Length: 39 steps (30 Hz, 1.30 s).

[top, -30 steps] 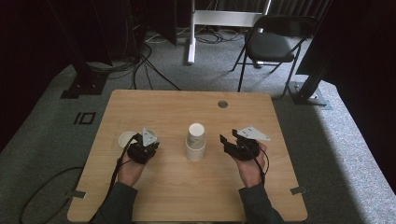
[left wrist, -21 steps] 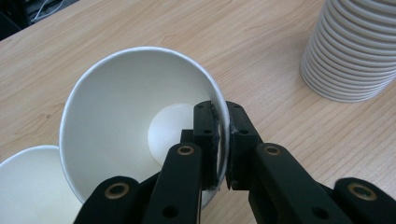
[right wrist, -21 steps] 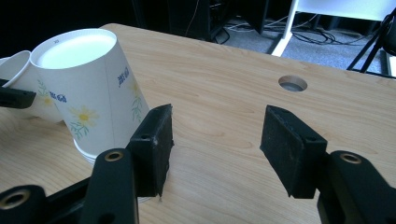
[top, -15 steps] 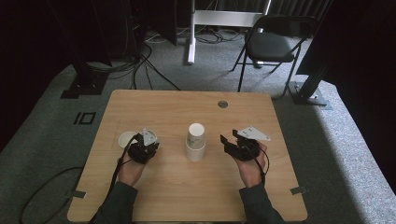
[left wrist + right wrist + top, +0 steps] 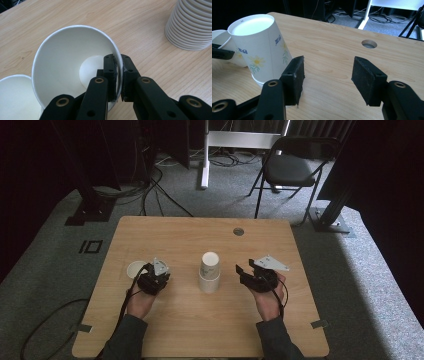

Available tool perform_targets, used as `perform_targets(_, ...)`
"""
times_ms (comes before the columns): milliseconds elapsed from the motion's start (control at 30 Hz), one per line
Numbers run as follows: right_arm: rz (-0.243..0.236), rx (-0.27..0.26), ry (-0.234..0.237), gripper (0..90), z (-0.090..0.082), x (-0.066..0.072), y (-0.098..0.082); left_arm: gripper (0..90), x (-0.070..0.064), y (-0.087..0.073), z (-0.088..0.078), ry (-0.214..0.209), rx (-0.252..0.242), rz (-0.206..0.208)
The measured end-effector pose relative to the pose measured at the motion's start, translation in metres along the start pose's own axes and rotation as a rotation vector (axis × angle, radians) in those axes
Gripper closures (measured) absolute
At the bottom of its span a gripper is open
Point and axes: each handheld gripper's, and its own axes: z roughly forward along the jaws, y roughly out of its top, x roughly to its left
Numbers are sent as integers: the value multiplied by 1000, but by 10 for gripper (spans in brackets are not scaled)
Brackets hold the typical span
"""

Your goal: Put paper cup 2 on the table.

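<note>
Table (image 5: 180,330) fills centre of high view. Cup stack (image 5: 209,272), upside down, stands mid-frame. L gripper (image 5: 152,281) at centre-left, jaws clamped on the wall of a single cup (image 5: 72,67), one pad inside, one outside the rim; another loose cup (image 5: 15,100) sits lower left in left gripper view, just beside it. R gripper (image 5: 246,273) right of stack, jaws apart, nothing between, near pad close to stack base.

Risks, imo: thin paper wall could crease or slip under the pinch; R jaw may nudge the stack & tip it if it closes off-centre; held cup could bump the loose one.
</note>
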Motion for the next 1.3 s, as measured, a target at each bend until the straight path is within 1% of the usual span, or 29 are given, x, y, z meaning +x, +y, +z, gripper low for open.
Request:
perform_targets(633, 0, 2, -1, 429, 1, 0, -1, 850, 0, -2, 6, -1, 16, 0)
perform_targets(967, 0, 1, 0, 429, 0, 1, -1, 844, -1, -2, 7, 9, 23, 7)
perform_targets(1200, -1, 2, 1, 429, 1, 1, -1, 816, -1, -2, 6, 19, 11, 7)
perform_targets(1300, -2, 1, 1, 429, 0, 1, -1, 791, -1, -2, 6, 23, 2, 5)
